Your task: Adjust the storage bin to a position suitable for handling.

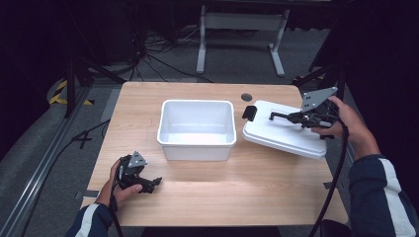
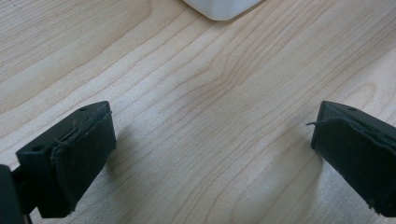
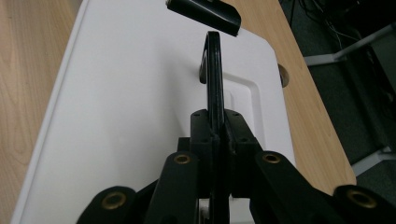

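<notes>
An open white bin (image 1: 196, 129) stands in the middle of the wooden table (image 1: 222, 197); its corner (image 2: 222, 7) shows in the left gripper view. Just right of it is its white lid (image 1: 276, 136), slightly tilted, with a black latch (image 1: 250, 112) on the bin-side end. My right gripper (image 1: 300, 118) is shut on the lid's thin black handle (image 3: 214, 70), which stands upright over the lid (image 3: 130, 107). My left gripper (image 1: 155, 182) rests open near the table's front left, its fingers (image 2: 79, 154) wide apart over bare wood with nothing between them.
A round cable hole (image 1: 246, 97) sits in the table behind the lid. The table's right edge (image 1: 336, 187) runs close to my right hand. Behind the table are floor cables (image 1: 148, 54) and a white frame's legs (image 1: 237, 39).
</notes>
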Motion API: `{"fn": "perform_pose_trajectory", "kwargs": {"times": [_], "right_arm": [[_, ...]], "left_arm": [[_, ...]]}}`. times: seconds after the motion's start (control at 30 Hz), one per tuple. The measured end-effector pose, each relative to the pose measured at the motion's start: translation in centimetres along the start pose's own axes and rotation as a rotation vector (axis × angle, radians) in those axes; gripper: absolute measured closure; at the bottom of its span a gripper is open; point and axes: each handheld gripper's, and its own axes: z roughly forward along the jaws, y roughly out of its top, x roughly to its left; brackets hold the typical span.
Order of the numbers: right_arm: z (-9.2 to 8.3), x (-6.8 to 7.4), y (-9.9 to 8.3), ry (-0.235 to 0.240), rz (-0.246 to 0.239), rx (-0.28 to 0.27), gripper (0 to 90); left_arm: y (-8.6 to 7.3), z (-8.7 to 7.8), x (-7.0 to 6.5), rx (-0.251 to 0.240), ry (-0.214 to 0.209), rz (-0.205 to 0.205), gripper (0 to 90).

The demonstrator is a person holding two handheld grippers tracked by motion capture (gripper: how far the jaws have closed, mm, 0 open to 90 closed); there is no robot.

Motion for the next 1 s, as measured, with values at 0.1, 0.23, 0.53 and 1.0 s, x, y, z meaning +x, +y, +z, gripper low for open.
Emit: {"fn": "perform_pose_trajectory", "kwargs": {"times": [0.1, 0.23, 0.53, 1.0], "right_arm": [[1.2, -0.2, -0.5, 0.012, 0.017, 0.011, 84.0], [2.6, -0.2, -0.8, 0.028, 0.027, 0.026, 84.0], [5.1, -0.1, -1.3, 0.042, 0.051, 0.038, 83.9], [8.6, -0.4, -2.4, 0.057, 0.092, 0.081, 83.8]], "left_arm": [[0.0, 0.0, 0.0, -0.001, 0.002, 0.003, 0.3], [0.0, 0.0, 0.0, -0.002, 0.002, 0.003, 0.3], [0.0, 0.0, -0.1, -0.001, -0.002, -0.012, 0.4], [0.0, 0.0, -0.1, 0.001, -0.002, -0.013, 0.4]]}}
